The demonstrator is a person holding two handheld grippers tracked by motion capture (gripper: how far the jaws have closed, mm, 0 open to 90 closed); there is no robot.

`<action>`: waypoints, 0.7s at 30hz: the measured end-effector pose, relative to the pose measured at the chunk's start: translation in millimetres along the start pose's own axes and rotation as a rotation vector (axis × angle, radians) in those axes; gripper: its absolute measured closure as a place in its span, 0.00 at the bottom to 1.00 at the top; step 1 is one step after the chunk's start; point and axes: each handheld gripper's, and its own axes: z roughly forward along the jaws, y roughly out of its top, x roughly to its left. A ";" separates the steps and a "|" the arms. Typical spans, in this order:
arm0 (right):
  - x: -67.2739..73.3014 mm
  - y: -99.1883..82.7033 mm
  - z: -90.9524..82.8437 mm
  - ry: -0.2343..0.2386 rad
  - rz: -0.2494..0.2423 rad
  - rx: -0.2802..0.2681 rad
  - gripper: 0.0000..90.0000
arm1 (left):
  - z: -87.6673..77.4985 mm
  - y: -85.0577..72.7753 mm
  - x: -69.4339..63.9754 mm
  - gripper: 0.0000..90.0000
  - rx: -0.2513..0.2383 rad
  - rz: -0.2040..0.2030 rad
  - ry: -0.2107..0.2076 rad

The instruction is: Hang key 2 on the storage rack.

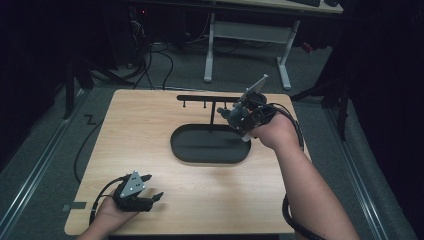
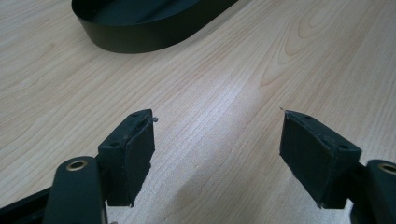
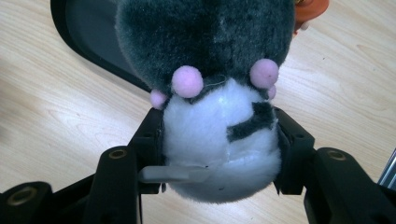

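Observation:
A grey and white plush toy (image 3: pixel 219 107) with small pink pompoms sits squeezed between the two black jaws of my right gripper (image 3: pixel 219 154); its white part bulges between the pads. From above, that right gripper (image 1: pixel 240 120) hovers with the plush toy (image 1: pixel 234 116) over the right end of the black oval tray (image 1: pixel 186 150), close to the black hook rack (image 1: pixel 200 98). My left gripper (image 1: pixel 150 190) rests low near the table's front left, its jaws wide apart over bare wood. The left gripper (image 2: pixel 217 135) holds nothing, and the tray's wall (image 2: pixel 140 39) lies ahead of it.
The wooden table (image 1: pixel 150 120) carries the tray at its middle and the thin rack behind it. Cables trail from both grippers off the front edge. A white-legged desk (image 1: pixel 250 35) stands on the floor beyond the table. A bit of orange (image 3: pixel 310 9) shows behind the toy.

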 end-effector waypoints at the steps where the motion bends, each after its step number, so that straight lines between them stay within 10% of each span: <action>1: -0.8 1.9 -1.3 -0.006 0.005 -0.005 0.53 | -0.1 -0.1 0.1 0.30 -0.001 0.000 0.000; 21: -1.5 4.5 35.1 -0.038 -0.001 0.046 0.53 | 0.8 -0.8 -0.9 0.30 0.008 0.004 -0.014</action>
